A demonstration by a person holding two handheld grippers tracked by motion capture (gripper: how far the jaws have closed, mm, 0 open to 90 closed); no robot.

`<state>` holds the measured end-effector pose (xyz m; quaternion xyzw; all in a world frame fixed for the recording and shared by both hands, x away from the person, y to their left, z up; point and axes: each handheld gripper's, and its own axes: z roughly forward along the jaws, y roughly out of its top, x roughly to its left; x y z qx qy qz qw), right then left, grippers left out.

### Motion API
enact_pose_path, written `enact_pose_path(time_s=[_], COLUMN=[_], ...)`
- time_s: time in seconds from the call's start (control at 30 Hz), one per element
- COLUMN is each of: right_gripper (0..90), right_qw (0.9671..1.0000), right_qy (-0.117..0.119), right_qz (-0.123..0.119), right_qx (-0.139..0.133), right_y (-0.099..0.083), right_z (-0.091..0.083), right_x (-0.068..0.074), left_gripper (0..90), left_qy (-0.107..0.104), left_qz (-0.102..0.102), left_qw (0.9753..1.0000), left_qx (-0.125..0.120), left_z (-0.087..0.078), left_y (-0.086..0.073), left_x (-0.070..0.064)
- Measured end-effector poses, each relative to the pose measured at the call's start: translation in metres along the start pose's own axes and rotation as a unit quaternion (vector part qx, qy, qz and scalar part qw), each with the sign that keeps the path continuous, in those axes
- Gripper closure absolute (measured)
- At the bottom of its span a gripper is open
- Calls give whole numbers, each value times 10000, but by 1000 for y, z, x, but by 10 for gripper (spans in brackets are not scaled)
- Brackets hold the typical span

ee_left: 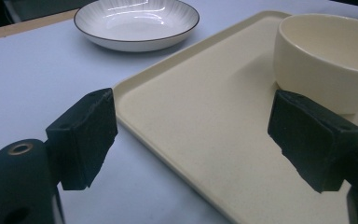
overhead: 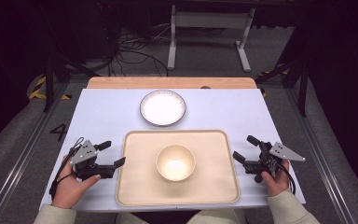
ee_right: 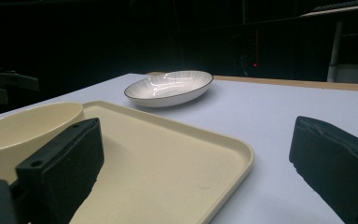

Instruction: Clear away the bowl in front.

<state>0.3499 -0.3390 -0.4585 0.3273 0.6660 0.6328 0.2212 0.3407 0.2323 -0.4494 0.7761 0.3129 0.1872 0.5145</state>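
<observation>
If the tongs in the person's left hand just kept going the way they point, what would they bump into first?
Probably the tray: the left tongs point at its near edge. Past that lies the cream bowl, judging by the left gripper view.

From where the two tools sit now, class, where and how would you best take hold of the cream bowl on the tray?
Grip the round cream bowl by its rim, one jaw inside and one outside. It stands upright and open-topped in the middle of the beige rectangular tray, and looks too wide to span. The right tool, open beside the tray, could probably come in from that side, over the low tray edge.
</observation>
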Motion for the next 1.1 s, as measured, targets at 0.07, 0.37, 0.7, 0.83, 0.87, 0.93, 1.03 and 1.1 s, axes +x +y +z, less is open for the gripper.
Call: enact_pose_path(time_s=[0.07,0.37,0.7,0.83,0.87,0.93,1.03,1.1], right_gripper=[32,32,32,32,32,32,32,32], right_qw=[10000,10000,10000,10000,10000,10000,10000,10000], right_qy=[4,13,2,15,16,16,15,16], right_qz=[-11,-14,-15,6,10,5,2,3], right_qx=[6,2,-29,-53,-53,-54,-58,-64], right_y=[0,0,0,0,0,0,0,-1], right_z=[0,0,-1,-1,-1,-1,-1,-1], right_x=[0,0,0,0,0,0,0,0], left_gripper=[166,141,66,62,62,63,63,64], left_qy=[-4,-14,12,63,57,48,43,42], left_qz=[-26,-59,-192,-228,-238,-263,-253,-247], left_qw=[10000,10000,9998,9997,9997,9996,9996,9997], left_qx=[-27,-35,-79,-86,-94,-96,-80,-62], left_z=[-1,0,-1,-1,-1,-1,-1,-1], left_y=[-4,-17,-19,-20,-20,-20,-20,-19], left_x=[1,6,9,9,9,9,9,9])
